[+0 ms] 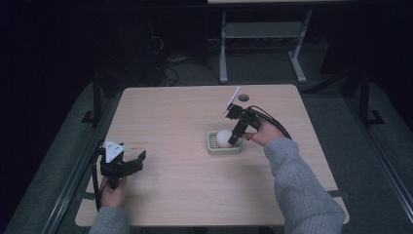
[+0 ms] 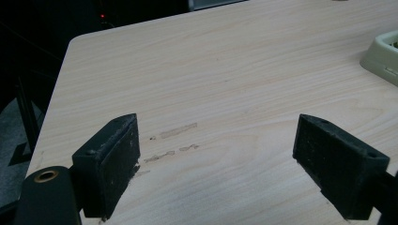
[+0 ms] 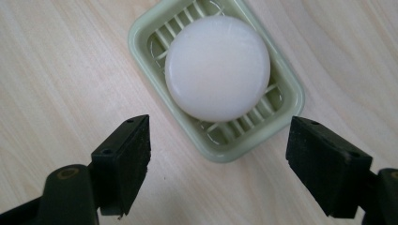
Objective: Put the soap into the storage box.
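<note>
Right of centre on the bench (image 1: 185, 117), a round white soap bar (image 1: 224, 137) lies flat in a pale green slatted soap dish (image 1: 212, 147). From the right gripper view the soap (image 3: 217, 68) covers most of the dish (image 3: 286, 101), leaving only strips of slats showing at its ends. The right gripper (image 1: 234, 141) hangs just above the dish's near right end, tilted steeply down, its jaws spread wide with nothing between them and both tips short of the soap.

The step in hand looks like picking the soap out of the dish. To do it well, I would judge that the right gripper should move forward until the soap sits centred between the jaws, then drop so the pads meet the bar across its widest part, on its rounded edge rather than its top face. The bar is smooth and likely slippery, so a slow, even close seems wiser than a snap. The dish is light and could ride up with the bar; a straight vertical lift should limit that.

Far to the left, at the near edge, the left gripper (image 1: 127, 164) rests with its jaws wide apart over bare wood (image 2: 220, 93), holding nothing; it could steady the dish if needed
</note>
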Motion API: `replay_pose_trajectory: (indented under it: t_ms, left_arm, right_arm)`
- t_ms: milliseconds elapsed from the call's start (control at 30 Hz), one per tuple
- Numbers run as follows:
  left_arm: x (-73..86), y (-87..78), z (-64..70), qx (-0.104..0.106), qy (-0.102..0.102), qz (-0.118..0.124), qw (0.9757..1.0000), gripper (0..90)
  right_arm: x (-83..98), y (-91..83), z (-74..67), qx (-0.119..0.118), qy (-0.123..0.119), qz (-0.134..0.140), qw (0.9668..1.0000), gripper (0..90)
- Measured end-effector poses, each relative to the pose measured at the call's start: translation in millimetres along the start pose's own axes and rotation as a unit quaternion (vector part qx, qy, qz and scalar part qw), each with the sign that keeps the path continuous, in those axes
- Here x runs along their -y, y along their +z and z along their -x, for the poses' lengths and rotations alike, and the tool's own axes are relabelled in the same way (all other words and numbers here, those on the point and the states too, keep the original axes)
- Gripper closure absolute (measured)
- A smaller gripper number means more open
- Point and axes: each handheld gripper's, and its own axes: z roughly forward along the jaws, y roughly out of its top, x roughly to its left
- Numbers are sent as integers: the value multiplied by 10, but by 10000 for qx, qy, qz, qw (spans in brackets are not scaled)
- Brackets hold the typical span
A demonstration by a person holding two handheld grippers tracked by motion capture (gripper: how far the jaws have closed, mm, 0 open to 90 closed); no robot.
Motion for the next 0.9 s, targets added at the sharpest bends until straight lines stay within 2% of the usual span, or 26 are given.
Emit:
replay_pose_trajectory:
  t_ms: [167,367,800,900]
  left_arm:
    - [0,0,4,5,19,11,10000,148]
    - [1,4,12,12,-3,10,10000,148]
    - [0,5,23,21,42,-8,10000,148]
    - [0,6,25,23,47,-10,10000,148]
  right_arm:
    - [103,-51,-3,11,116,47,9999,219]
    - [225,-112,-21,18,122,129,9998,221]
    - [513,-94,-49,42,229,194,9995,221]
    - [582,-108,-65,26,250,298,9992,224]
